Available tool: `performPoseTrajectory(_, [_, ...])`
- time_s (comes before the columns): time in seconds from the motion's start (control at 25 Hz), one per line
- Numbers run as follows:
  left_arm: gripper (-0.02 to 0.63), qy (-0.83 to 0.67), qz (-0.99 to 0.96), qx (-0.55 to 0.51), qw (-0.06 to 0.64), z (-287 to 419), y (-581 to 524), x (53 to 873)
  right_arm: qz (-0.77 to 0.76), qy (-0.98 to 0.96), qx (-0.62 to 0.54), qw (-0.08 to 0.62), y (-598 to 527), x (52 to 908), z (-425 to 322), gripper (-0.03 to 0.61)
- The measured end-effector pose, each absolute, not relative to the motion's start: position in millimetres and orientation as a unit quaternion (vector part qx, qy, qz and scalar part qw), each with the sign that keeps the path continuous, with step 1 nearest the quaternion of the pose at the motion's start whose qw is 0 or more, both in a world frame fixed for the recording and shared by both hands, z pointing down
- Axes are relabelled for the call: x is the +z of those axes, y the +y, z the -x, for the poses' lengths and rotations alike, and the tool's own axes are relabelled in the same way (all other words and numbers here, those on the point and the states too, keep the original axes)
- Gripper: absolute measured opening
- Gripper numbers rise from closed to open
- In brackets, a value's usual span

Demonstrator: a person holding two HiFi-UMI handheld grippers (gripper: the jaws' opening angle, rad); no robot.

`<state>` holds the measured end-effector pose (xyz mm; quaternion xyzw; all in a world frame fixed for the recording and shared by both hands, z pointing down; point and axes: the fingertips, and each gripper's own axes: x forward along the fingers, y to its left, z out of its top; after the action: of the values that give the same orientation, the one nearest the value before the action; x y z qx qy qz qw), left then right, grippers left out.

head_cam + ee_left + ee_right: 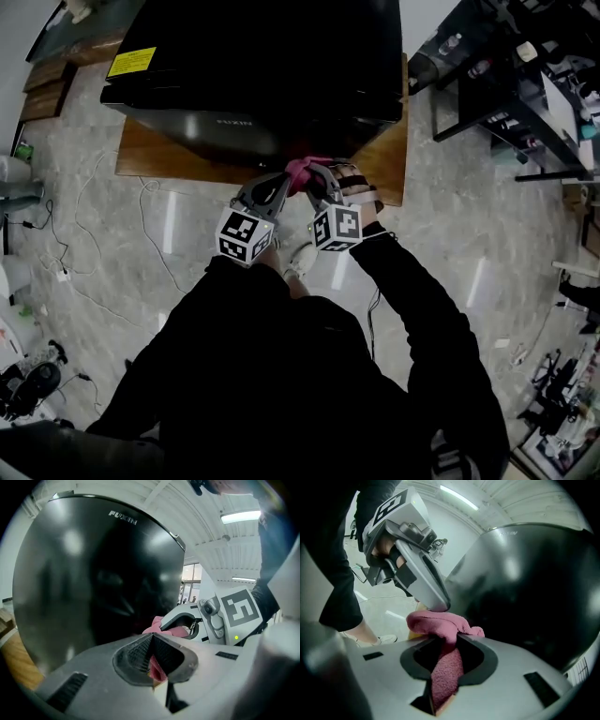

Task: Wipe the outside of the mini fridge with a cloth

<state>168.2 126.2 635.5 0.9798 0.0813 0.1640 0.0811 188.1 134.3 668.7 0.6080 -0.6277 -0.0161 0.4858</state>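
The black mini fridge [262, 66] stands on a low wooden platform [150, 155], with its glossy front [93, 573] toward me. A pink cloth [302, 170] is bunched just in front of the fridge's lower front edge. My left gripper [286, 180] and right gripper [316, 178] meet at the cloth from either side. In the left gripper view the jaws are shut with a strip of pink cloth [157, 668] pinched between them. In the right gripper view the cloth [438, 623] runs down between the shut jaws, and the left gripper's tip [433, 603] rests on the bunch.
The platform sits on a grey marble floor [187, 244] with loose cables [155, 234] at the left. Black metal racks [506, 84] with clutter stand at the right. My legs and shoe [379, 640] are close behind the grippers.
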Motion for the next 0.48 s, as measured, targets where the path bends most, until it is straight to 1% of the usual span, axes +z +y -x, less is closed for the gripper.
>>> performPoseTrajectory(0.24, [0.005,0.074,-0.970,0.214,0.088,-172.2,121.8,697.0,-0.601,-0.641,0.051,0.474,134.0,726.1,-191.6,0.092])
performPoseTrajectory(0.48, [0.005,0.068,-0.962,0.250,0.090,-176.0,117.6,747.3,-0.595,-0.641,0.086,0.477,131.7,769.8,-190.0,0.091])
